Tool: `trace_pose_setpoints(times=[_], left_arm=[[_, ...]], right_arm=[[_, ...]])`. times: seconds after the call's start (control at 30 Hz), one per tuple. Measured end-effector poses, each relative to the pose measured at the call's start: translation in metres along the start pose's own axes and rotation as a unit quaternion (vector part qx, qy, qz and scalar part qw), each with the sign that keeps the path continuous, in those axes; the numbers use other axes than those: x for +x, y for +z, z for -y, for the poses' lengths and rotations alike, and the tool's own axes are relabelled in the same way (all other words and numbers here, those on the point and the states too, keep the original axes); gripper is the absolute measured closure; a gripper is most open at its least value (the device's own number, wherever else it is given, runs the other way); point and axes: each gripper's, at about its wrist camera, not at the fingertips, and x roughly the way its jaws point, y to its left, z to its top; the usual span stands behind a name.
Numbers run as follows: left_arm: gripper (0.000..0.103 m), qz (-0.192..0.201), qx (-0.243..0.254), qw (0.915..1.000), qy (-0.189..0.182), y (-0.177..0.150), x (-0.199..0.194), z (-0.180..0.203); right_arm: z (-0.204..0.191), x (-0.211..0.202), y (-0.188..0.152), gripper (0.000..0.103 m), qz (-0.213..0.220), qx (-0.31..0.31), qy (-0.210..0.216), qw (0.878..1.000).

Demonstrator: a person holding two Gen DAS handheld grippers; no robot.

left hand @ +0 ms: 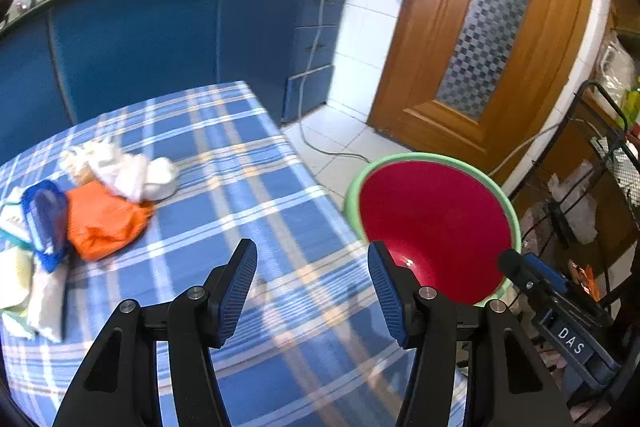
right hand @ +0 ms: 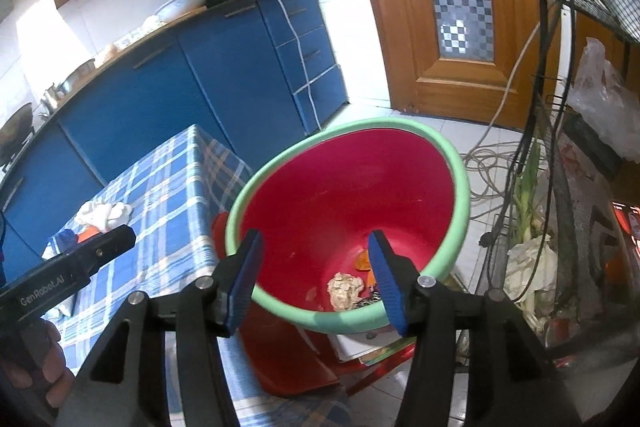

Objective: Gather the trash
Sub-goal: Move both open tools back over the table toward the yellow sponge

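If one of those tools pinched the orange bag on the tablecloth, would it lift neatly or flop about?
Probably flop: the orange bag lies crumpled and creased like thin plastic, so it should sag and look light. Its glossy surface may slip between the left tool's pads unless a fold is caught. It touches the white tissue wad, which might drag along.

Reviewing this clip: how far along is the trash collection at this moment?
Partly done: a crumpled paper wad and orange scraps already lie in the red basin. Nothing is in hand; the left gripper and right gripper are both open. Left: the orange wrapper, white tissues and blue piece on the table.
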Motion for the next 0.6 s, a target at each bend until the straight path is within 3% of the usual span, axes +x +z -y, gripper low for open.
trace_pose_setpoints(times=[0.6], left_arm=[[0.044,0.026,-0.08,0.9931,0.081,-0.015,-0.049,-0.1]], right_arm=[[-0.052,-0.002,-0.01,0.037,-0.012,-0.037,0.042,0.998]])
